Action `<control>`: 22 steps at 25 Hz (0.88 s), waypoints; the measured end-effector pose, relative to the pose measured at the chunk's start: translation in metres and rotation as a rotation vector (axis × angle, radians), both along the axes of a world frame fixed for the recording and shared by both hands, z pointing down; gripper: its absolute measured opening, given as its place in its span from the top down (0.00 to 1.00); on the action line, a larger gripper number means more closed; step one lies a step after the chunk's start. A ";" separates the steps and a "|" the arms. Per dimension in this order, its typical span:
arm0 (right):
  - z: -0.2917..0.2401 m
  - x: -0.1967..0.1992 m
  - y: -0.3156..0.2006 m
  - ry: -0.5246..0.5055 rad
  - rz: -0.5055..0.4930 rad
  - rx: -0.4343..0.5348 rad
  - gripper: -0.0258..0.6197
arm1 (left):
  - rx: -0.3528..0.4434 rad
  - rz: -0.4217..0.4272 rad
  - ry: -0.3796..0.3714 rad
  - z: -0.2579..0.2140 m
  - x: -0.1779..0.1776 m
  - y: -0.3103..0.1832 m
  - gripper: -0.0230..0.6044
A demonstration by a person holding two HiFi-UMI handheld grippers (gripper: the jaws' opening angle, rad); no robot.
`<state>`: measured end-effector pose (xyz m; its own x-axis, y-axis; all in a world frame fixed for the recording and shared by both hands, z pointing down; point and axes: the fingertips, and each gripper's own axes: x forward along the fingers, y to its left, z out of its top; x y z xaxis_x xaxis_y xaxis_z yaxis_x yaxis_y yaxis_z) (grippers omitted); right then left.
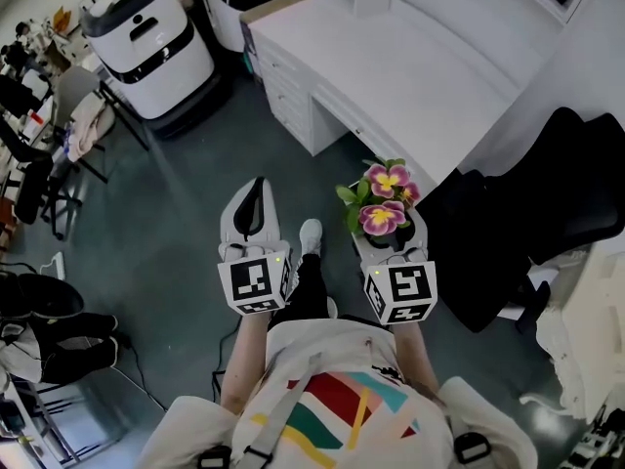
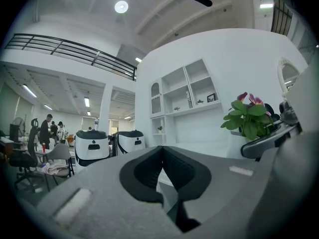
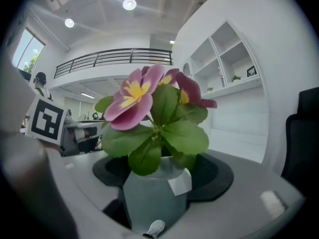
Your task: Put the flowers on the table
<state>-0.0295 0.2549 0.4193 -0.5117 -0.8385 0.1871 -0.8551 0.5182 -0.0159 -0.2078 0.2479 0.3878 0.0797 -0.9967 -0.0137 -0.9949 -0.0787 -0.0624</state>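
Observation:
A pink-flowered plant point(image 1: 385, 199) in a small grey-green pot point(image 3: 154, 193) sits between the jaws of my right gripper point(image 1: 391, 234), which is shut on the pot. The blooms point(image 3: 142, 93) and leaves fill the right gripper view. The plant point(image 2: 249, 116) also shows at the right edge of the left gripper view. My left gripper point(image 1: 252, 208) is held level beside it, to the left, shut with nothing in it point(image 2: 162, 171). The white table point(image 1: 420, 66) lies ahead, beyond both grippers. Both are over the dark floor.
A black office chair point(image 1: 547, 213) stands close on the right, next to the table. Two white machines point(image 1: 146, 37) stand at the back left. Chairs and clutter point(image 1: 39, 174) line the left side. White wall shelves point(image 2: 187, 91) rise behind the table.

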 end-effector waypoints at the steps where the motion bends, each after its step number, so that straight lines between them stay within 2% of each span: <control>1: -0.002 0.001 -0.004 -0.004 0.004 0.006 0.45 | 0.005 0.002 0.003 -0.001 0.000 -0.005 0.96; 8: 0.006 0.004 -0.032 -0.017 0.029 -0.005 0.45 | 0.045 -0.009 0.010 -0.007 0.000 -0.032 0.96; 15: 0.015 -0.012 -0.074 -0.007 0.028 -0.013 0.45 | 0.021 -0.043 0.028 0.002 -0.032 -0.079 0.96; 22: 0.018 -0.023 -0.138 0.005 0.049 -0.047 0.45 | 0.005 0.010 0.052 0.006 -0.037 -0.153 0.96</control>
